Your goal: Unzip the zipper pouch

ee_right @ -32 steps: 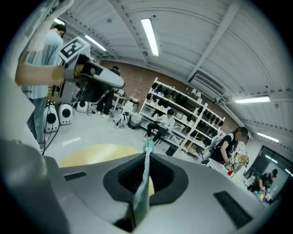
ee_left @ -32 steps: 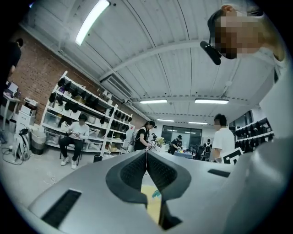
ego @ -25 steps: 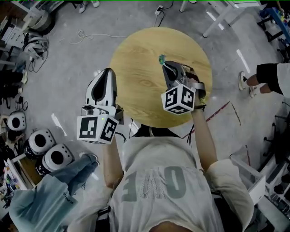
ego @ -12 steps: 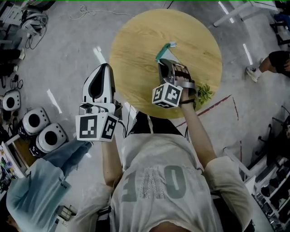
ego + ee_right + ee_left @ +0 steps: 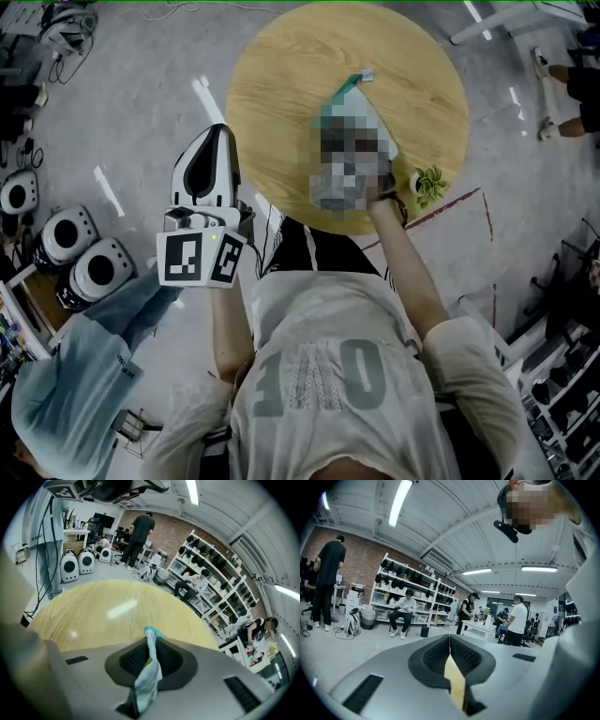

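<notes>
The right gripper (image 5: 148, 638) is clenched on the teal zipper pouch (image 5: 149, 667). The fabric is pinched between its pads and pokes out at 12 o'clock, over the round wooden table (image 5: 281, 84). The left gripper (image 5: 450, 638), jaws pressed together on nothing, hangs off the table's rim at 8 o'clock.

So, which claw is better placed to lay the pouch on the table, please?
Right: the right claw is shut on the teal pouch above the round table, while the left claw, shut, is beside it over the floor.

pouch (image 5: 352, 84) over table (image 5: 281, 84), plant (image 5: 429, 183) at edge
</notes>
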`<state>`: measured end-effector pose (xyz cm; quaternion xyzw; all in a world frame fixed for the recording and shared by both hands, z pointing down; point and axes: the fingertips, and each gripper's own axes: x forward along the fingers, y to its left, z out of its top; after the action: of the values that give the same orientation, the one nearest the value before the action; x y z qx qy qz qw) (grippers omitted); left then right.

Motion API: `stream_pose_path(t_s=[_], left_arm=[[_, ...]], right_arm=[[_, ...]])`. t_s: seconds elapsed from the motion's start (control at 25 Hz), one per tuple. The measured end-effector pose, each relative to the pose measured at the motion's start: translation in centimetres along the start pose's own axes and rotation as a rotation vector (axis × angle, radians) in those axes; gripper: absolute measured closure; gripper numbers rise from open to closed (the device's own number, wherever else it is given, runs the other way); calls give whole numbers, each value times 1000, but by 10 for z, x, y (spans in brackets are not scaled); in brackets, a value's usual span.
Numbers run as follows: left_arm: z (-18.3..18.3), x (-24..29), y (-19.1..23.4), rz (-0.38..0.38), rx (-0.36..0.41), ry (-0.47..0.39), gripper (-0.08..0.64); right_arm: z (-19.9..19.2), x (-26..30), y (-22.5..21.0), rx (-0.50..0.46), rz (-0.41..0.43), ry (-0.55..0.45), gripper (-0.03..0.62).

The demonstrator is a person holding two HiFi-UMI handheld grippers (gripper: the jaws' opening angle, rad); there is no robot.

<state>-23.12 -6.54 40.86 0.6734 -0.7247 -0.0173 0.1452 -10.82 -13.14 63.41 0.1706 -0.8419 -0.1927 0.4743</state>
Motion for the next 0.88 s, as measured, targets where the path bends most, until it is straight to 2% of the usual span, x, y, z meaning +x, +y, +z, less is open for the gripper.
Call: stream_pose_path(t_s=[0.24,0.28,0.32,0.4,0.64,0.88], left_arm=[[-8,2,-3,-6,-18,9,534],[-9,1,-3,-8,-26,13,534],[-10,1,-3,-11,-33,16,534],[-11,0,-4,-13,-38,19,534],[-8,-1,-5,-22,-33,10,533],[8,-4,-7,-40,-22,-19,534]], right_arm=[[-8,5,12,41,87,19,543],[-8,6,15,57,108,21,521],[-8,6,17,75,127,23,468],[-7,6,18,102,146,23,446],[-3,3,20,127,177,14,371],[15,-14,0,143,137,-13,371]])
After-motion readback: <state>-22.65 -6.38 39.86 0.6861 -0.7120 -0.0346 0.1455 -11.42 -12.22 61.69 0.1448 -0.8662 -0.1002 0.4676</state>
